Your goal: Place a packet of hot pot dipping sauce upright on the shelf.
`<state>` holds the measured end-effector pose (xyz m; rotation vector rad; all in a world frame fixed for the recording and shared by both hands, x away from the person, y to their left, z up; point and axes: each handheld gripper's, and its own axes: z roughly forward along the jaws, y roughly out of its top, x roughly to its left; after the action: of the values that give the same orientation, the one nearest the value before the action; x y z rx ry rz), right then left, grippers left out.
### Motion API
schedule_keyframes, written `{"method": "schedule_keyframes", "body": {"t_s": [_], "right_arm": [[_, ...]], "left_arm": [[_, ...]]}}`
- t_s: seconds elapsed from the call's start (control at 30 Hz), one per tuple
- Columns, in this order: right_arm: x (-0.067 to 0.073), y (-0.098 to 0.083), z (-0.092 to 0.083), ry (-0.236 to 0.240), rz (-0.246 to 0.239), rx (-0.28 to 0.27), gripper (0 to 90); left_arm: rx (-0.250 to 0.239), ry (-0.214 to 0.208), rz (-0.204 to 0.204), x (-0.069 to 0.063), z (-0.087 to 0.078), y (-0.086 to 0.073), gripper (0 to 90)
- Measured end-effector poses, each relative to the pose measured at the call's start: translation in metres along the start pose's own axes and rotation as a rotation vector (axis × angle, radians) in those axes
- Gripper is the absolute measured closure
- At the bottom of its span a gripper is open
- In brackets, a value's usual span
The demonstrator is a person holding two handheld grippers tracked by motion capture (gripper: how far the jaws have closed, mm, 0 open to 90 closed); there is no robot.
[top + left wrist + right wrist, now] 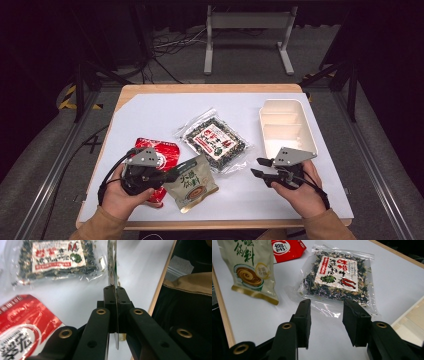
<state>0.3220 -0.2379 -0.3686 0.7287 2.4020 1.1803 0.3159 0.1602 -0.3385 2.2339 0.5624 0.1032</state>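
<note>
Gripping beige pouch edgewise in clenched left gripper, tray at two o'clock, right gripper released.

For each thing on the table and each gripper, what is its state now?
Beige-green soup-base pouch: sealed, held by one edge, lifted.
Red foil snack pouch: lying flat, partly under the left gripper.
Clear bag of dark dried greens: sealed, lying flat, untouched.
Cream plastic divided box: open, empty.
Left gripper: shut on the pouch edge.
Right gripper: open, nothing between the jaws.
</note>
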Motion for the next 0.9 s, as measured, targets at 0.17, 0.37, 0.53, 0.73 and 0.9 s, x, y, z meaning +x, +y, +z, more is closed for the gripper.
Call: {"method": "schedule_keyframes", "body": {"t_s": [0.17,0.37,0.53,0.73,0.9], "right_arm": [[0.002,0.002,0.000,0.012,-0.012,-0.003,58.9],[0.007,0.009,-0.001,0.050,-0.041,-0.019,58.1],[0.011,0.018,-0.002,0.095,-0.060,-0.046,57.1],[0.016,0.033,-0.004,0.158,-0.095,-0.063,56.0],[0.017,0.045,0.000,0.199,-0.121,-0.063,54.1]], "left_arm": [[-0.011,0.003,0.049,-0.007,-0.006,0.009,89.8],[-0.025,0.004,0.084,-0.009,-0.010,0.019,89.8],[-0.022,-0.015,0.121,-0.008,-0.011,0.031,89.8],[-0.036,-0.023,0.158,-0.011,-0.006,0.047,89.8],[-0.026,-0.042,0.178,-0.011,0.000,0.054,89.8]]}}
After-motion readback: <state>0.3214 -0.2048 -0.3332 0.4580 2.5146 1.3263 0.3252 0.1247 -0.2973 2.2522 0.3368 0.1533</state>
